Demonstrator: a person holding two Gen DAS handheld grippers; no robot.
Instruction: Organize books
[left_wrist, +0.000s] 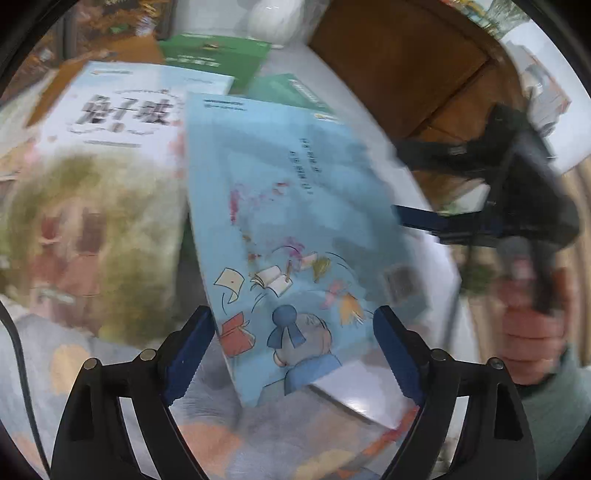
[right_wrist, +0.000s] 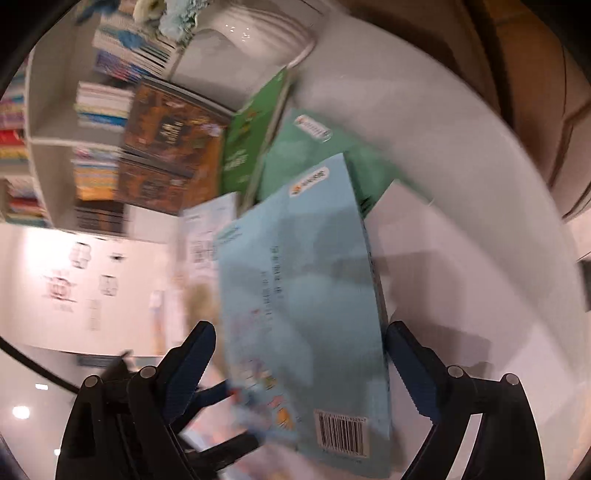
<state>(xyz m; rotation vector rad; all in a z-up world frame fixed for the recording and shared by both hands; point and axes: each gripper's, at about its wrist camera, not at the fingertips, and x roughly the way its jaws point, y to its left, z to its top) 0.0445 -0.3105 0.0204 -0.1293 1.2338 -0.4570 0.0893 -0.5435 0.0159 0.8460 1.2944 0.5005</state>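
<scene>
Both the left gripper (left_wrist: 291, 354) and the right gripper (right_wrist: 299, 365) stand wide open around the light blue book (left_wrist: 291, 229), which lies on other books near the table's (right_wrist: 461, 155) edge. Next, I think, one must close on it.

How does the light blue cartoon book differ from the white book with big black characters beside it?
The light blue cartoon book lies uppermost, overlapping the white book with big black characters. The blue cover shows flying books and a child; the white one shows blurred greenery under its title. Both lie flat, face up, on the white table.
</scene>
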